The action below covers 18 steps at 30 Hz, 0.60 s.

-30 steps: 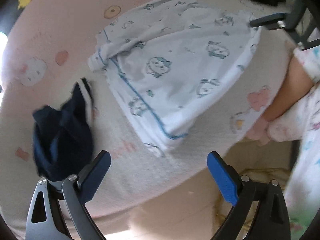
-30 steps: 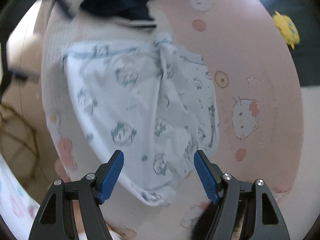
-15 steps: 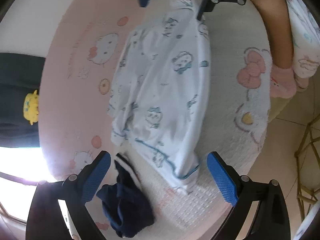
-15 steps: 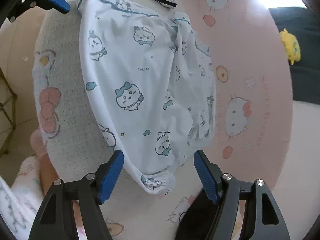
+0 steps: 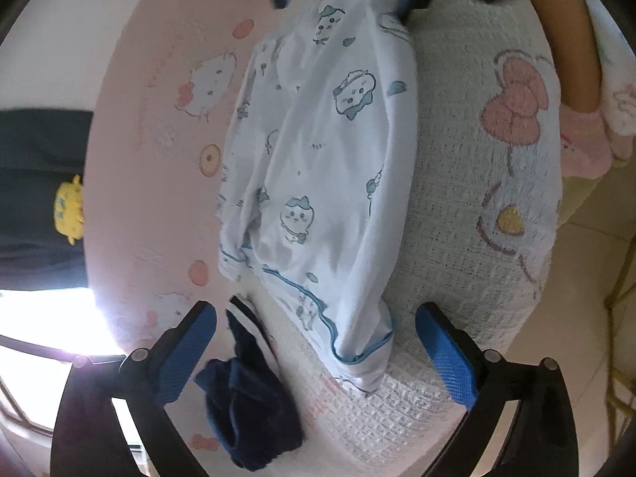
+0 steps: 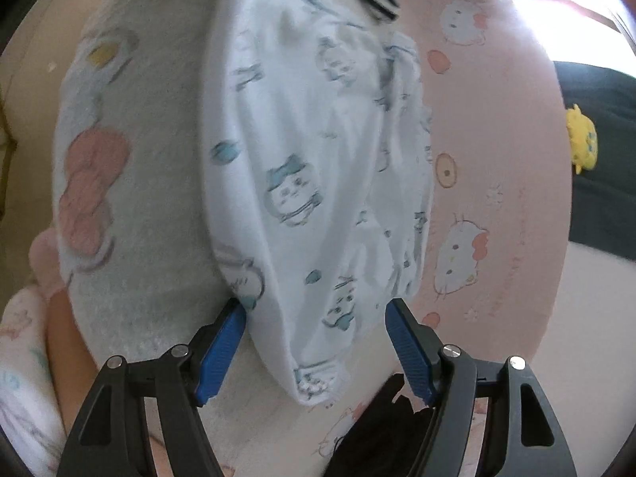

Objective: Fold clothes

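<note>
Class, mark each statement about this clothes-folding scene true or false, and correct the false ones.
1. The white printed garment lies on the bed. True.
2. The left tool is clamped on the dark navy garment. False: it is open, holding nothing.
3. The right tool is open, with the white garment's end between its fingers. True.
4. The navy garment lies on top of the white one. False: it lies beside it.
</note>
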{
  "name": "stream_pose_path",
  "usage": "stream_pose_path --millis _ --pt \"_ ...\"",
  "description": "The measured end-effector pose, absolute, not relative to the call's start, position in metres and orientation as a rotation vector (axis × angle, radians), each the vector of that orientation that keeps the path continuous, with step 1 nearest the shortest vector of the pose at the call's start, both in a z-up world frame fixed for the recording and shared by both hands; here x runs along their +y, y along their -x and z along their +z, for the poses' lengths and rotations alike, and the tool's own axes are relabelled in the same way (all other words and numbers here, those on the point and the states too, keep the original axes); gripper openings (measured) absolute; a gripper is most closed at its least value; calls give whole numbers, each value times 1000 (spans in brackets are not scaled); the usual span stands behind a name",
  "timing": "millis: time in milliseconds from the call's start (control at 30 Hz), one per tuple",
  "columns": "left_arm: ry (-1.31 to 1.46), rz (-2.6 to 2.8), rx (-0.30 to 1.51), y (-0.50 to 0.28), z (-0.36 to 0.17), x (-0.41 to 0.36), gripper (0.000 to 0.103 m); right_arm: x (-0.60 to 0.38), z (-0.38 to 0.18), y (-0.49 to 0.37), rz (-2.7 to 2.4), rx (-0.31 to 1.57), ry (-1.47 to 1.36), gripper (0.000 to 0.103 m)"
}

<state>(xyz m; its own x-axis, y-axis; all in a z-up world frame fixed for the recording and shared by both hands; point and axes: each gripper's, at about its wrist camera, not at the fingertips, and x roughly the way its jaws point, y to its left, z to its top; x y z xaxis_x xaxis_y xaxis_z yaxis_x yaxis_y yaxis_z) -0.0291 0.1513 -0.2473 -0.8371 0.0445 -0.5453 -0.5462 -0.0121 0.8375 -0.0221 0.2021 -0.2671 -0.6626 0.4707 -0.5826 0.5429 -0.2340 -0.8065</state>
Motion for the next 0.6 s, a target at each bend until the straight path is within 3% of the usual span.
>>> stream_pose_path --millis 133,367,600 --pt "468 1957 1871 25 -252 150 102 192 -252 16 -2080 1747 -1281 72" --pt "1 1979 1986 -1 -281 133 103 168 -262 -11 -1985 1873 -1115 72" --pt "327 2026 1796 29 -255 138 100 174 -263 3 -2040 1854 -1129 72"
